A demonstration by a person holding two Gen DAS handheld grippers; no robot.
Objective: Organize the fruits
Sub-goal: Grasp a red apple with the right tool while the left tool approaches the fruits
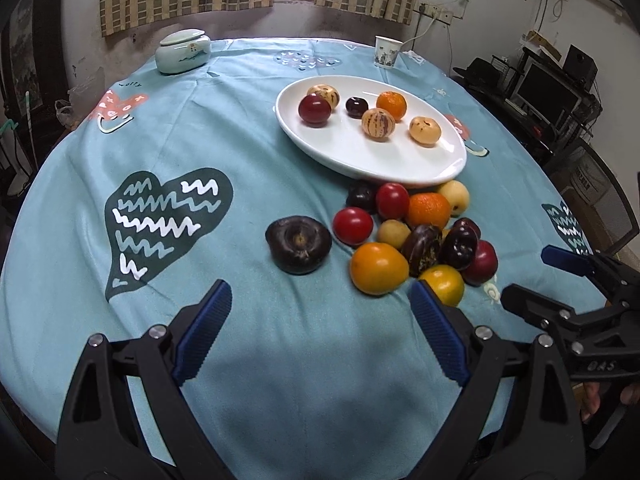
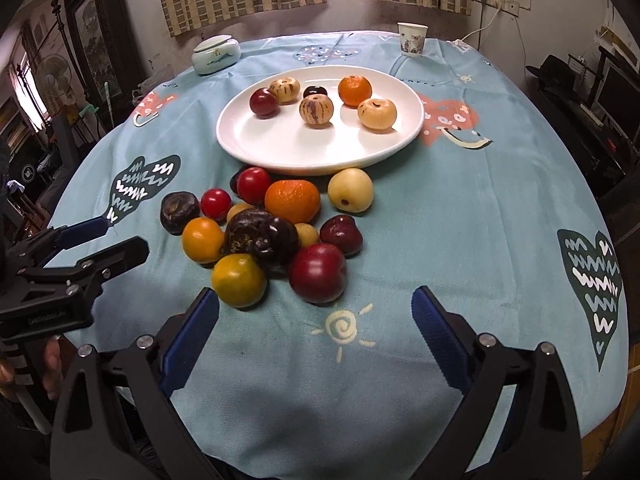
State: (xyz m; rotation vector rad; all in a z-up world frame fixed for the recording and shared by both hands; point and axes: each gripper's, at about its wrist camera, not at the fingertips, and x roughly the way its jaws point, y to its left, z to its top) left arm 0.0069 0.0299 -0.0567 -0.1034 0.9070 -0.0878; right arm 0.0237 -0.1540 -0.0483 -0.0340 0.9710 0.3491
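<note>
A white oval plate (image 1: pixel 360 160) (image 2: pixel 280 152) holds several fruits: red, dark, orange and striped ones. A pile of loose fruits (image 1: pixel 416 236) (image 2: pixel 272 232) lies on the cloth in front of the plate. A dark flat fruit (image 1: pixel 299 244) (image 2: pixel 179 212) sits apart at the pile's left. My left gripper (image 1: pixel 322 312) is open and empty, just short of the dark fruit and an orange-yellow fruit (image 1: pixel 379 268). My right gripper (image 2: pixel 316 320) is open and empty, just short of a dark red plum (image 2: pixel 318 273). Each gripper shows in the other's view (image 1: pixel 560 276) (image 2: pixel 100 236).
A round table with a blue patterned cloth (image 1: pixel 160 140) (image 2: pixel 500 200). A pale lidded jar (image 1: pixel 183 51) (image 2: pixel 216 54) stands at the back left, a paper cup (image 1: pixel 387 52) (image 2: pixel 412 39) at the back right. Shelves and a monitor (image 1: pixel 548 92) stand beyond the table's right edge.
</note>
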